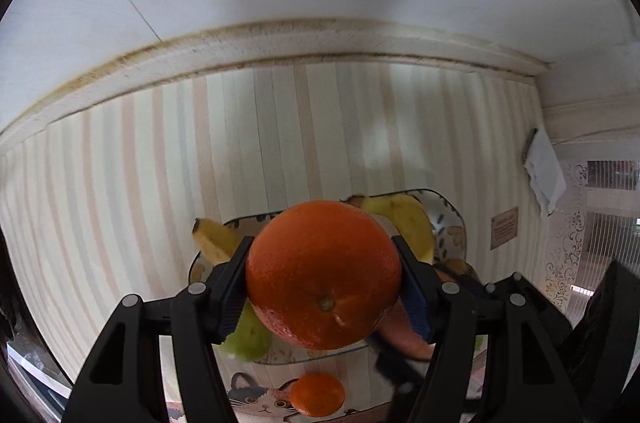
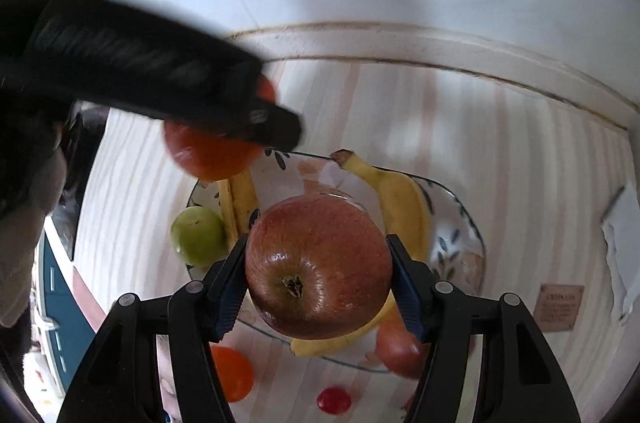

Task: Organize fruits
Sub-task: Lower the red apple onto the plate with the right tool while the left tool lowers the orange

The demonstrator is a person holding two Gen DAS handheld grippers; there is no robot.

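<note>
My left gripper [image 1: 323, 277] is shut on a large orange [image 1: 323, 273] and holds it above a patterned plate [image 1: 452, 219]. My right gripper [image 2: 318, 269] is shut on a red apple [image 2: 318, 265] above the same plate [image 2: 460, 235]. The plate holds two bananas [image 2: 400, 203] and a green fruit [image 2: 198, 235] at its left edge. The left gripper with its orange [image 2: 212, 155] shows blurred at the upper left of the right wrist view. A small orange [image 1: 317, 394] lies on the table in front of the plate.
The table has a striped cloth [image 1: 160, 183] and meets a white wall behind. A small red fruit [image 2: 334, 400] and another reddish fruit [image 2: 398, 347] lie near the plate's front. A white cloth [image 1: 544, 175] and a small brown card [image 1: 504, 227] are at the right.
</note>
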